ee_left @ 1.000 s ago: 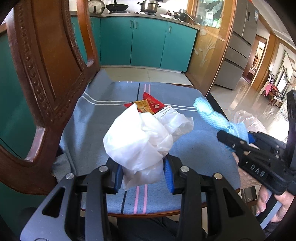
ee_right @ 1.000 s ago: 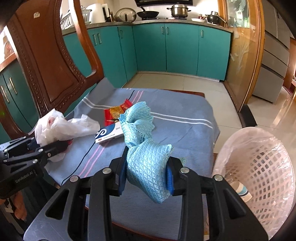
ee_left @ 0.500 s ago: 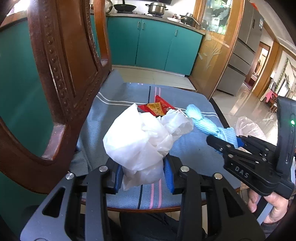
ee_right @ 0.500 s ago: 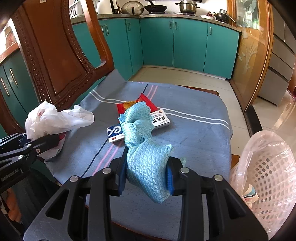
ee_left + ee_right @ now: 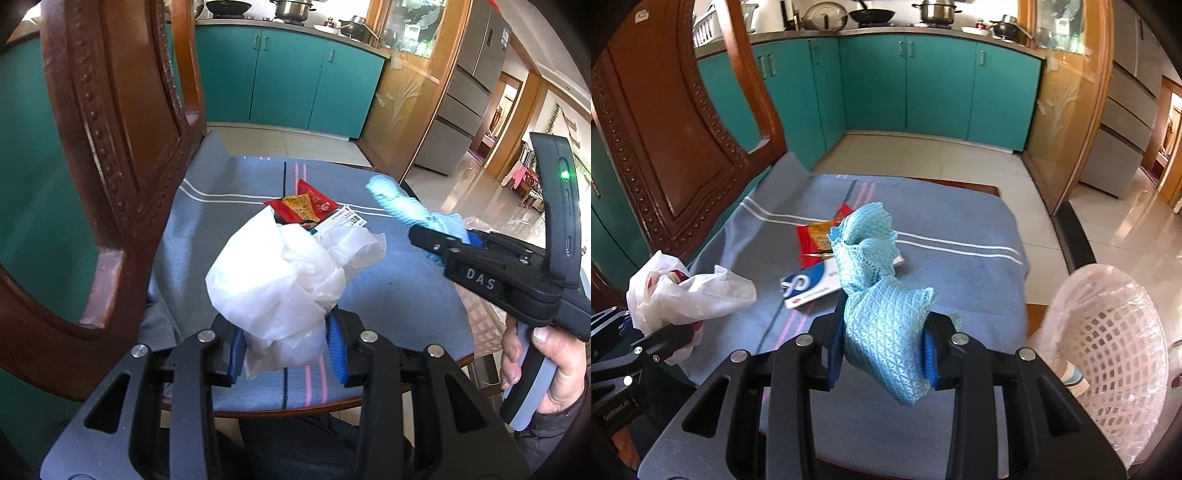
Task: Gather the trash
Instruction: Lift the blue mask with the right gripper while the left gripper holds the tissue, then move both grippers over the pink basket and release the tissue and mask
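Right wrist view: jaws clamp blue cloth (image 5: 886, 325); left jaws pinch white bag (image 5: 280, 280); wrapper (image 5: 816, 240), box (image 5: 809, 288) on chair; basket (image 5: 1115, 350) right.

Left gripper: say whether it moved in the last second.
Yes. The left gripper slid left, toward the chair back: the pink stripes, once under the white bag, now below its right jaw.

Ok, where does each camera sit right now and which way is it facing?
Left wrist: on the left tool, facing across the chair seat toward the kitchen; shows its fingers clamping the white plastic bag, and the right hand.
Right wrist: on the right tool, same direction; shows its fingers clamping the blue cloth, bin at right.
Shared: seat, red wrapper, both tools.
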A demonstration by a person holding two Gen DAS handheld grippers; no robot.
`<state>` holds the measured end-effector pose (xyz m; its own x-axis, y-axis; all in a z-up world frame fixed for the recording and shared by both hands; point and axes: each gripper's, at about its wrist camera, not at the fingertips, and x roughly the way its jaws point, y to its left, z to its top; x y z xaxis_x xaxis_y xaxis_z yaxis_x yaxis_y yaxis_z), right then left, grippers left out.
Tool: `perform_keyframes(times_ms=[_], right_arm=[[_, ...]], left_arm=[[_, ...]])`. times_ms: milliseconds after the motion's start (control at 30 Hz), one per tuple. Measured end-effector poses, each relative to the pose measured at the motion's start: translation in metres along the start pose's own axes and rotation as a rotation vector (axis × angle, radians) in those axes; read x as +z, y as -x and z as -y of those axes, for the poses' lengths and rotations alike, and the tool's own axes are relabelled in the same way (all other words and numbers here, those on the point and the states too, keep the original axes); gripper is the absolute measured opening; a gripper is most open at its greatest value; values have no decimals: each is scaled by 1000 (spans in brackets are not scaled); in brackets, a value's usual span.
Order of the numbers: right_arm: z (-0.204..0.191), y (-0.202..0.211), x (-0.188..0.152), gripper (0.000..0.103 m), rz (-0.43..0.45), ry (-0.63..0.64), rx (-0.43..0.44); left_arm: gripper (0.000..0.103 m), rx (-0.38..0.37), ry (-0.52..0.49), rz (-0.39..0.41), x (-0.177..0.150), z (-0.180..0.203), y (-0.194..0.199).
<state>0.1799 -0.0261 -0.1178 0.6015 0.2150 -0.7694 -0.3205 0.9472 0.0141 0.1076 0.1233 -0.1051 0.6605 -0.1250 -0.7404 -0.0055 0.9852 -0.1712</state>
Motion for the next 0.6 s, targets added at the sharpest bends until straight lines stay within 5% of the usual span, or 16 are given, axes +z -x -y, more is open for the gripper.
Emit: perform_keyframes(times_ms=[267,600], right_arm=[[-25,-10,8,34,-15,42,41],[4,-7,2,34,-4,-23,47]], left_arm=[[38,15,44,4,1,-10,2],[38,27,18,-23,3,10,-11]])
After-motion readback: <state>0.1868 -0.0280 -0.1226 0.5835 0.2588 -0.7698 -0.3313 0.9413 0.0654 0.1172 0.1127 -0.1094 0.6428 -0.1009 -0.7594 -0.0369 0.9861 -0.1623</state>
